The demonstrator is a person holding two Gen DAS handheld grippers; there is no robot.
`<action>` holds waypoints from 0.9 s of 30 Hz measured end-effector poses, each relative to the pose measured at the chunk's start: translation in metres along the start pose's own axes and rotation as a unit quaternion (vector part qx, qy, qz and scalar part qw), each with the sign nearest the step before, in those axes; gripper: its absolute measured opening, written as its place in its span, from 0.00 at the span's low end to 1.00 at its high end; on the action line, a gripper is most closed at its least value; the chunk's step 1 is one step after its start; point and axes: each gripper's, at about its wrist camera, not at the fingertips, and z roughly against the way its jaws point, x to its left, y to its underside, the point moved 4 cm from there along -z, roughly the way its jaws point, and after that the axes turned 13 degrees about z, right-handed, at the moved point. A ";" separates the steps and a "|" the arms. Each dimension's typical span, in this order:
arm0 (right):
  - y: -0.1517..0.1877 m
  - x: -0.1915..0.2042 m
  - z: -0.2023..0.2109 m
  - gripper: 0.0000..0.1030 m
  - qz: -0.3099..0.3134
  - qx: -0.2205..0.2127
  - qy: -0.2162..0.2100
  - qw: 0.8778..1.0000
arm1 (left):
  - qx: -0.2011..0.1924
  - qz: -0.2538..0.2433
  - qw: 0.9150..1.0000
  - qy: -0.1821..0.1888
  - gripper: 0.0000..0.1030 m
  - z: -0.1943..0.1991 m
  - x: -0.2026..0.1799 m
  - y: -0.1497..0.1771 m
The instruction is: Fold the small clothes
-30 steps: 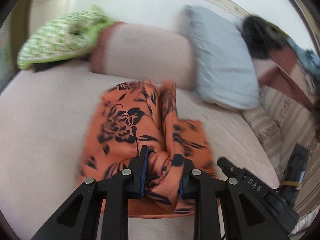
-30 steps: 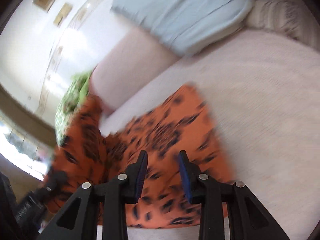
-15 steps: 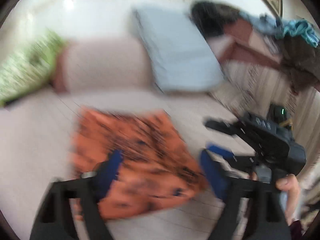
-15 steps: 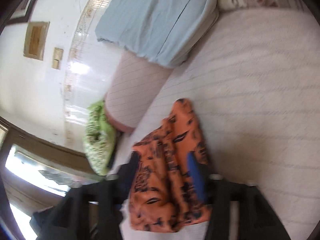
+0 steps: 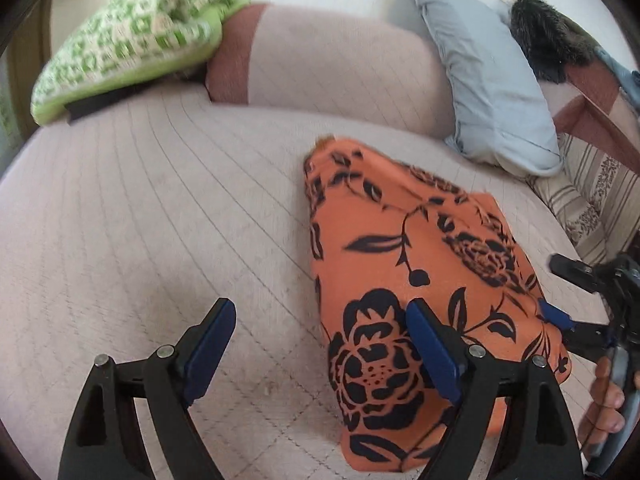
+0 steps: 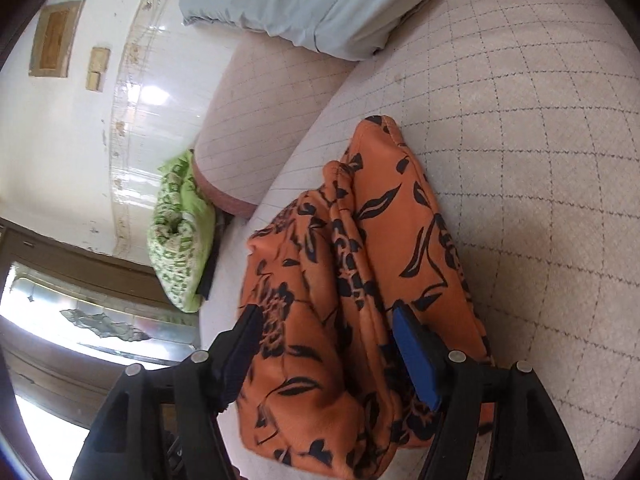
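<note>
An orange garment with a black flower print (image 5: 416,280) lies folded in a long strip on the pink quilted bed (image 5: 160,220). My left gripper (image 5: 320,344) stands wide open just left of its near end; only the right fingertip overlaps the cloth's edge, and nothing is between the pads. In the right wrist view the same garment (image 6: 360,280) runs away from me under my right gripper (image 6: 330,354), which hangs open over the near end with the pads clear of the cloth. The right gripper (image 5: 560,292) also shows at the garment's right edge, held by a hand (image 5: 608,400).
A green patterned pillow (image 5: 132,40), a pink bolster (image 5: 328,64) and a pale blue pillow (image 5: 492,80) line the back of the bed. A striped cushion (image 5: 592,200) lies at the right. Bare bed surface stretches left of the garment.
The left gripper was shut on a bunched fold of the garment; it let go, opened wide and shifted left. The right gripper widened too. The garment now lies flat and folded.
</note>
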 end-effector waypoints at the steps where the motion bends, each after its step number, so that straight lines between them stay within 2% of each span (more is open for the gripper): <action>1: -0.001 -0.002 -0.007 0.68 0.001 0.004 0.012 1.000 | 0.013 0.008 1.000 0.006 0.85 -0.005 0.001 0.001; 4: -0.003 -0.002 -0.021 0.69 -0.005 -0.003 0.014 1.000 | 0.049 0.004 0.999 0.009 0.85 -0.018 -0.002 0.008; 6: -0.005 0.008 -0.028 0.69 -0.003 -0.005 -0.002 1.000 | 0.054 -0.035 0.998 -0.012 0.85 -0.025 -0.006 0.016; 8: -0.004 0.021 -0.037 0.69 0.013 0.010 -0.007 1.000 | 0.054 -0.066 0.996 -0.019 0.85 -0.024 -0.010 0.023; 11: 0.004 0.045 -0.051 0.67 0.084 0.025 0.039 0.995 | 0.062 -0.069 0.996 -0.012 0.85 -0.020 -0.010 0.024; 12: 0.008 0.055 -0.056 0.56 0.122 0.027 0.080 0.989 | 0.066 -0.065 0.996 -0.009 0.85 -0.020 -0.009 0.024; 13: 0.010 0.061 -0.058 0.27 0.146 0.031 0.105 0.983 | 0.071 -0.059 0.996 -0.004 0.85 -0.018 -0.007 0.023; 16: 0.013 0.081 -0.050 0.23 0.196 0.002 0.133 0.972 | 0.075 -0.048 0.996 0.008 0.85 -0.013 -0.006 0.016; 20: 0.007 0.107 -0.018 0.23 0.241 -0.065 0.135 0.959 | 0.042 -0.050 0.997 0.028 0.85 0.008 -0.012 0.009; 23: -0.001 0.108 0.003 0.23 0.256 -0.106 0.152 0.949 | 0.029 -0.071 0.997 0.030 0.85 0.012 -0.021 0.015; 26: -0.008 0.074 0.000 0.23 0.212 -0.095 0.182 0.956 | 0.058 -0.084 0.995 0.021 0.85 -0.008 -0.028 0.030; 27: -0.009 0.051 -0.012 0.28 0.181 -0.068 0.188 0.963 | 0.065 -0.084 0.994 0.019 0.85 -0.014 -0.029 0.034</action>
